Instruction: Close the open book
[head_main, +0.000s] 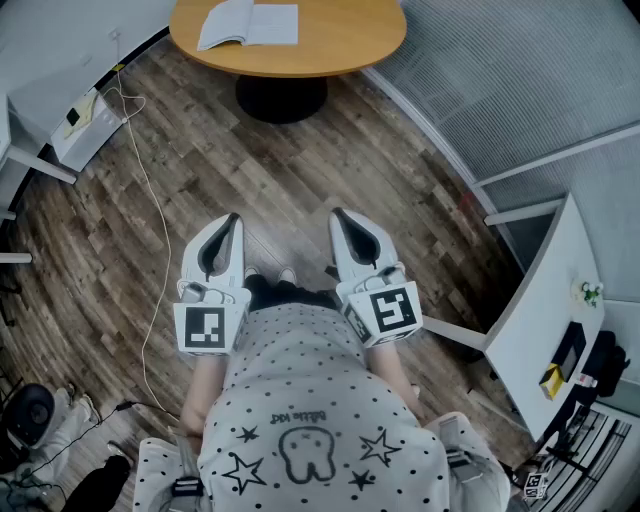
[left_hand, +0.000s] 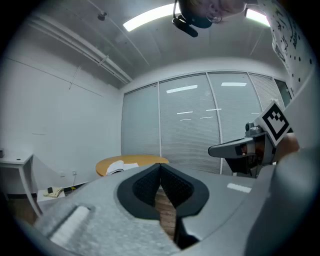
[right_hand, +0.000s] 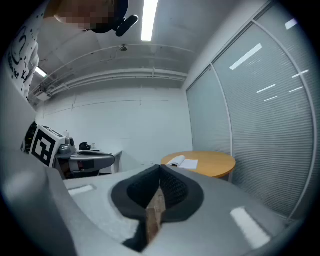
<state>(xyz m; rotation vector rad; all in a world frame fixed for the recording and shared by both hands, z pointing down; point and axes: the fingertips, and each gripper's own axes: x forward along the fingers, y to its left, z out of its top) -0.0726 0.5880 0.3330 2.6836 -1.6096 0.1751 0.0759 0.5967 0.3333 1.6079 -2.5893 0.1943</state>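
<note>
Book (head_main: 248, 24) lies open on the round desk (head_main: 340, 45), towards its left edge, well ahead of me. Between us there's only wooden floor (head_main: 300, 165), nothing in the way. My left gripper (head_main: 233, 220) and right gripper (head_main: 336, 215) hang side by side facing the desk, fingers together on both, nothing held. A cable (head_main: 165, 240) trails down the floor just left of my left gripper. A white box (head_main: 85, 125) sits by the left wall. A white side desk (head_main: 540, 320) crowds the right.
</note>
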